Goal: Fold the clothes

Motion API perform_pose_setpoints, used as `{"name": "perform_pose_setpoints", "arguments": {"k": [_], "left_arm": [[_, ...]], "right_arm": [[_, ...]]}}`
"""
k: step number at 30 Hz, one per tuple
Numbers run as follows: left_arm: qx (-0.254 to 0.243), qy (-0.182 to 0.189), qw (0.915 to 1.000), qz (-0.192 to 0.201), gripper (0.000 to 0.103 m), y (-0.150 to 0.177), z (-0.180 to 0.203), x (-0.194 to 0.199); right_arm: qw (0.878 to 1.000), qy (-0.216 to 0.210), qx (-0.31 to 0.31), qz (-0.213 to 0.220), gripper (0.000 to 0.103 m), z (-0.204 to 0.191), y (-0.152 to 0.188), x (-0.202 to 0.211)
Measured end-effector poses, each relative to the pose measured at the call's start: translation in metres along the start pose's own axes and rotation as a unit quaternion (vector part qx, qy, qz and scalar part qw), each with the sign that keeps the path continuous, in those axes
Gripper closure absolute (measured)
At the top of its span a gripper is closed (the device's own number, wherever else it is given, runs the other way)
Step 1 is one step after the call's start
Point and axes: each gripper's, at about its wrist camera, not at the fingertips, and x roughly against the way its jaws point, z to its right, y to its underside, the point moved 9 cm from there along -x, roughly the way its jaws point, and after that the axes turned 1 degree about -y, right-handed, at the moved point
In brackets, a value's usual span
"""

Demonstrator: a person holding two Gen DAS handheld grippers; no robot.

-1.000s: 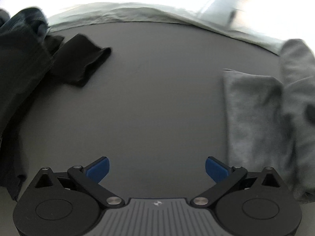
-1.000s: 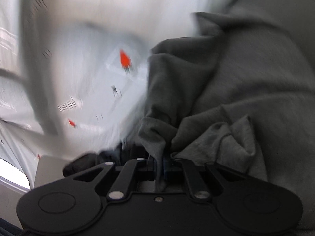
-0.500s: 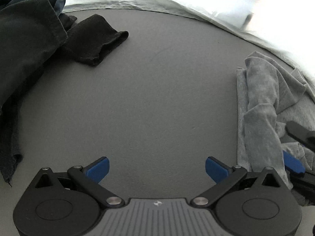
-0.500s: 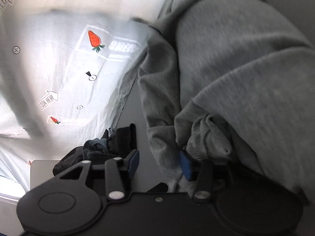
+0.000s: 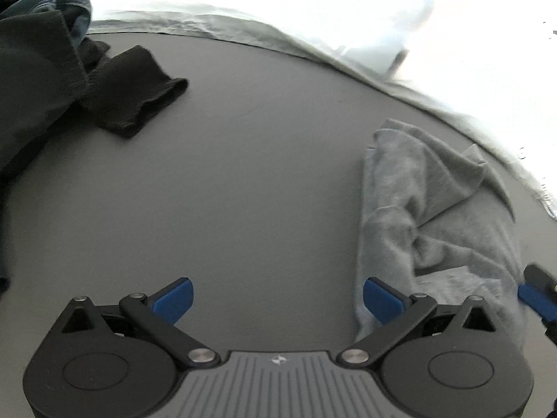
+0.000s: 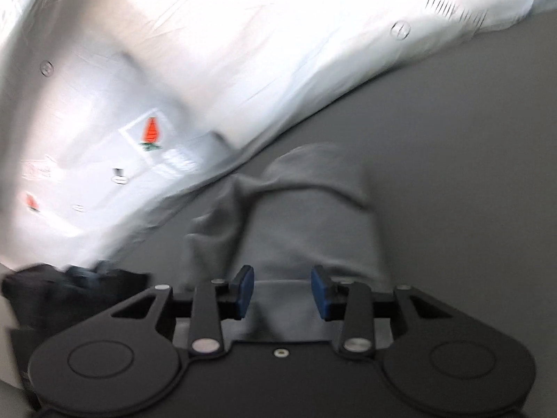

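A crumpled grey garment (image 5: pixel 428 216) lies on the dark grey table (image 5: pixel 243 160) at the right of the left wrist view. My left gripper (image 5: pixel 276 299) is wide open and empty above bare table, its right finger at the garment's left edge. In the right wrist view the same grey garment (image 6: pixel 306 216) lies just ahead of my right gripper (image 6: pixel 282 291), which is open with nothing between its blue pads. A blue tip of the right gripper (image 5: pixel 532 294) shows at the right edge of the left wrist view.
A pile of dark clothes (image 5: pixel 38 80) with a black folded piece (image 5: pixel 135 87) lies at the far left, and shows in the right wrist view (image 6: pixel 69 282). A white sheet with strawberry prints (image 5: pixel 383 7) borders the table's far side (image 6: pixel 209 87).
My right gripper let go of the grey garment, opened and drew back; the garment now lies on the table. The left gripper stayed open and shifted slightly.
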Motion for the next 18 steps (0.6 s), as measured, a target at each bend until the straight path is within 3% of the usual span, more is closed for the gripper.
{"name": "perform_pose_setpoints", "arguments": {"k": [4,8,13,18], "left_arm": [[0.007,0.032,0.9994,0.005,0.001,-0.005,0.017,-0.002],[0.000,0.047,0.9989,0.008,0.001,-0.009,0.033,-0.007],[-0.055,0.018,0.9983,-0.007,0.001,0.007,0.040,-0.020],[-0.113,-0.010,0.9935,-0.011,0.001,0.017,0.019,-0.017]], "right_arm": [[0.996,0.075,0.042,-0.003,0.059,0.019,0.005,0.000],[0.992,0.098,0.070,-0.021,0.054,0.032,0.016,-0.003],[0.989,0.114,0.088,-0.038,0.052,0.042,0.027,-0.002],[0.986,0.130,0.098,-0.042,0.051,0.052,0.030,0.004]]}}
